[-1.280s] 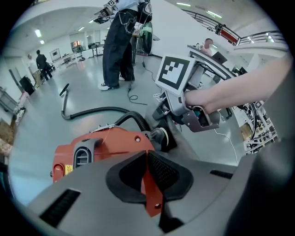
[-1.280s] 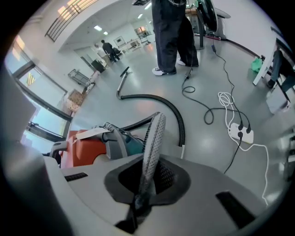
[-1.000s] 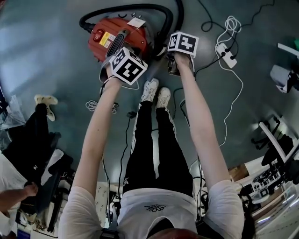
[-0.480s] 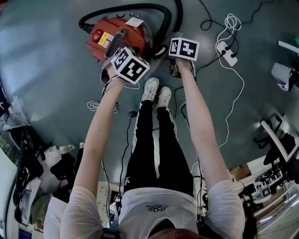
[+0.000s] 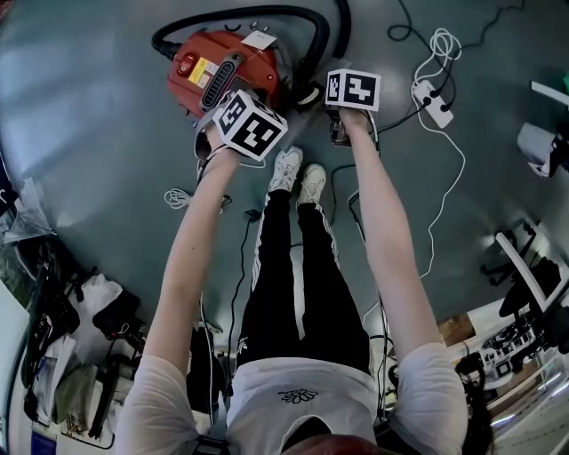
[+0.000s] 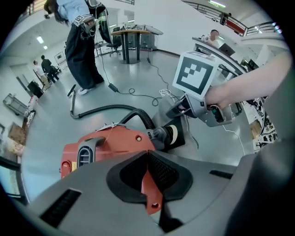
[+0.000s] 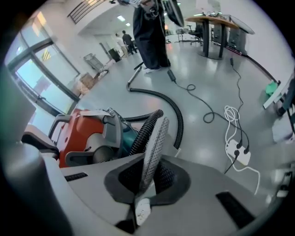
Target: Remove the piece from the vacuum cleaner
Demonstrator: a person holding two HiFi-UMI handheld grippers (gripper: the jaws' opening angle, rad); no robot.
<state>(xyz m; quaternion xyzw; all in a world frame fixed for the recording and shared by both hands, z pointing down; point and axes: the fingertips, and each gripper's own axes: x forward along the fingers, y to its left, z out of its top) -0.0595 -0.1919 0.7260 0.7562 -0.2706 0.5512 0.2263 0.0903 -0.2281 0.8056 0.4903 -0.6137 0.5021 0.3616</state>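
The red vacuum cleaner (image 5: pixel 222 71) lies on the grey floor, its black hose (image 5: pixel 267 13) looping round behind it. My left gripper (image 6: pixel 147 173) is shut on a thin red edge of the vacuum's body (image 6: pixel 110 145). Just right of the machine, my right gripper (image 7: pixel 145 184) is shut on a flat grey mesh piece (image 7: pixel 154 143), seen edge on. In the left gripper view that piece (image 6: pixel 175 134) shows as a black plate with a cream round disc, beside the hose socket. In the head view the marker cubes hide the jaws of both the left gripper (image 5: pixel 242 120) and the right gripper (image 5: pixel 345 99).
A white power strip with a coiled cable (image 5: pixel 433 99) lies right of the grippers. Thin cables (image 5: pixel 240 240) run over the floor by the person's white shoes (image 5: pixel 298 173). Bags (image 5: pixel 98 311) lie lower left, a chair (image 5: pixel 524 267) stands right. Someone stands beyond the vacuum (image 6: pixel 83 50).
Both grippers have kept their grips and have barely shifted. A bystander at the left edge of the head view has gone out of sight.
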